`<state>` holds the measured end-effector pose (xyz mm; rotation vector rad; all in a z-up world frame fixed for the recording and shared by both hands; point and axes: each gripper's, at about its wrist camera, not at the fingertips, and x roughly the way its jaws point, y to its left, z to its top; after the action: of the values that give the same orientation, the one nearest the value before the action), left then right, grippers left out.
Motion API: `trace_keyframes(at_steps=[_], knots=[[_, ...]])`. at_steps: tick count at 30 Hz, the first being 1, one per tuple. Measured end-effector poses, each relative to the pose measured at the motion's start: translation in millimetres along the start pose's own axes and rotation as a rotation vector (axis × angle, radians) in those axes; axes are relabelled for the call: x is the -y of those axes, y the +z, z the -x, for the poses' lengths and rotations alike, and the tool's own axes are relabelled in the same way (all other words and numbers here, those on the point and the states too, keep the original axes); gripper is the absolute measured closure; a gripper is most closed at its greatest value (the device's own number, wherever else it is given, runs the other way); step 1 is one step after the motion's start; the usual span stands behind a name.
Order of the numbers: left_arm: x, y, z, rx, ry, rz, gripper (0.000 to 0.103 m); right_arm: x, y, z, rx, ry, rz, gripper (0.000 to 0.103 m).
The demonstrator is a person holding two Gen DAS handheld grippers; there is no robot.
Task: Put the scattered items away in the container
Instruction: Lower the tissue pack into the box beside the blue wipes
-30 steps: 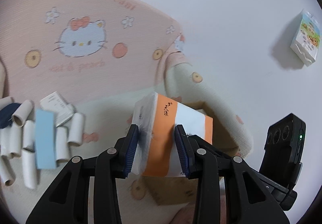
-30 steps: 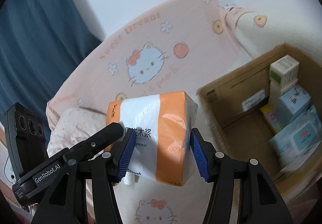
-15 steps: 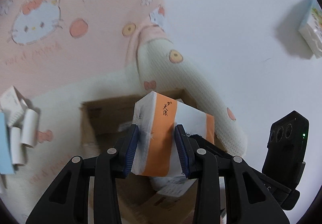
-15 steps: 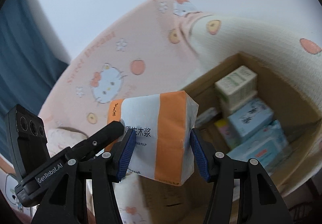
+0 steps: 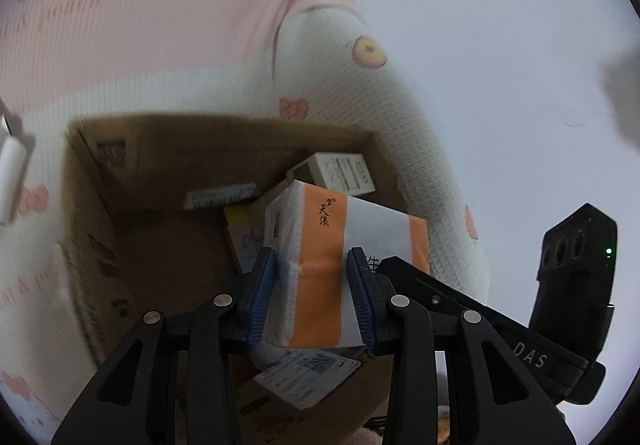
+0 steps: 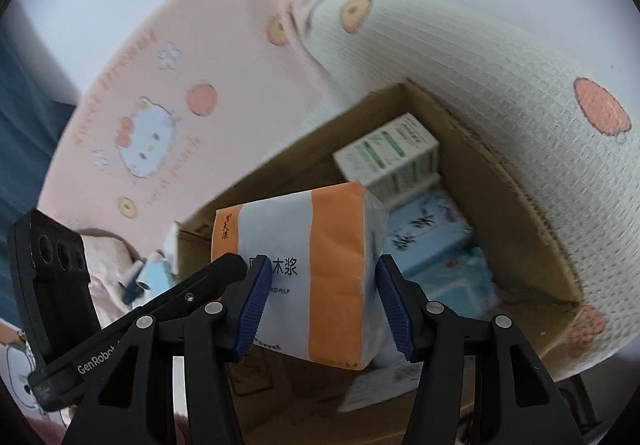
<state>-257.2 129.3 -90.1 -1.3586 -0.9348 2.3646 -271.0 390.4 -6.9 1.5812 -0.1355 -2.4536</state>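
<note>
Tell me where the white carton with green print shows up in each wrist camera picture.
Left wrist: white carton with green print sits just above centre, in the brown cardboard box's far right corner.
Right wrist: upper right of centre, same corner.
Shared landmark: the orange-and-white tissue pack, just below the carton in both views.

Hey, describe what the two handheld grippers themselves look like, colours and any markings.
Both are black plastic. The left gripper and the right gripper each have two fingers lined with ribbed blue pads and silver rivets at the joints. Each carries a black camera block with round lenses; one shows a green light. White lettering reads "DAS" on one and "GenRobot" on the other. No cables or sleeves show.
</note>
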Motion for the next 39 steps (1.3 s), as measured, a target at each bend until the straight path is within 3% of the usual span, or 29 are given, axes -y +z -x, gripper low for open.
trace_keyframes(at_steps=[5,12,19,26,27,28,29,32,35,39], knots=[[-4.7,-3.2,-21.2,-0.055,0.030,0.016,0.064,8.5,4.6,-11.7,-0.081,-0.043,0.049,0.050],[-11.1,-13.0,-54.5,-0.184,0.007,0.097,0.065,24.1,9.6,-30.5,-0.240,-0.134,0.104,0.050],[-11.9,-28.1,-92.0,-0.362,0.013,0.104,0.065,30.7,8.9,-36.0,-0.322,-0.312,0.171,0.054],[-20.3,-28.6,-82.8,-0.334,0.028,0.114,0.066,29.2,15.8,-36.4,-0.326,-0.391,0.201,0.056],[-20.4,-28.6,-82.4,-0.337,0.030,0.109,0.071,29.6,15.7,-37.8,-0.333,-0.390,0.199,0.061],[-20.3,-29.0,-82.1,-0.338,0.025,0.108,0.079,30.2,15.7,-39.1,-0.335,-0.389,0.196,0.074],[-19.9,-29.3,-81.8,-0.340,0.020,0.108,0.082,31.2,16.0,-40.3,-0.334,-0.395,0.192,0.080],[-18.0,-30.9,-82.3,-0.331,0.030,0.106,0.086,34.0,17.7,-40.2,-0.316,-0.401,0.166,0.082],[-14.4,-34.6,-86.0,-0.341,0.036,0.108,0.086,38.7,17.8,-50.3,-0.363,-0.386,0.147,0.085],[-14.6,-29.3,-93.7,-0.344,0.038,0.116,0.087,40.1,15.1,-69.3,-0.422,-0.434,0.137,0.085]])
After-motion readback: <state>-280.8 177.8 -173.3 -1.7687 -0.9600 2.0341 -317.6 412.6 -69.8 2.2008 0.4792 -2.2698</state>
